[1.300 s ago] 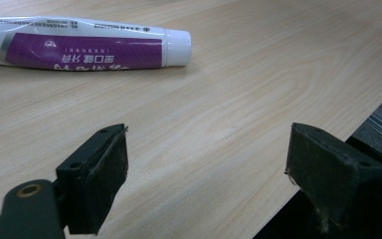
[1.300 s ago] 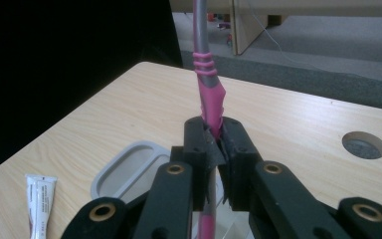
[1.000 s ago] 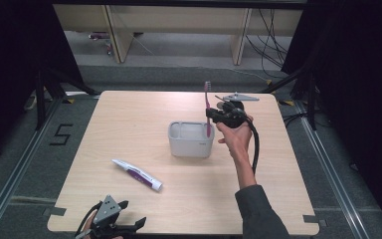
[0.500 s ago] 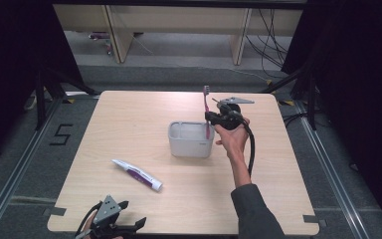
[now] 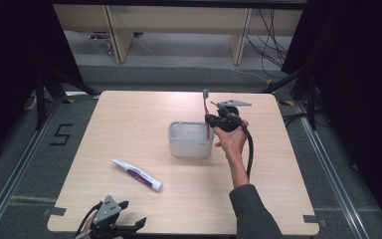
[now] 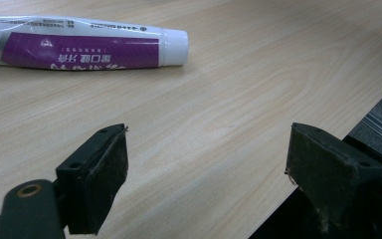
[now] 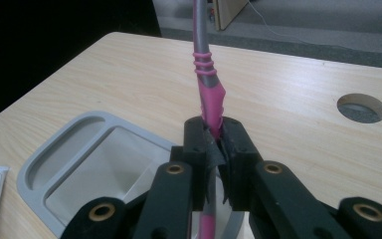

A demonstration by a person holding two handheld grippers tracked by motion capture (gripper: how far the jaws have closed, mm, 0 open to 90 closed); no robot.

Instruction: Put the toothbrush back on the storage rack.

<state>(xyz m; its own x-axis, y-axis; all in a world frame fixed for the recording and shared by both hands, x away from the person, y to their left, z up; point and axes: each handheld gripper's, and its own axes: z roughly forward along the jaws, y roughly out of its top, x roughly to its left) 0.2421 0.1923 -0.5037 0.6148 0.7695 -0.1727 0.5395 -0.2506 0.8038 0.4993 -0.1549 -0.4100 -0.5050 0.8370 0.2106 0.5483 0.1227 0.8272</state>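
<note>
right gripper clamped tight on the pink part of the toothbrush handle. brush stands upright, bristle end up, long axis near vertical. its lower end sits at the right end of the grey holder, directly below the grip, and looks to be already inside the rim. so the coming move is likely straight down along that axis, then release. left gripper rests at the near table edge, jaws wide and empty, toothpaste tube lying ahead of it, well apart from the holder.
</note>
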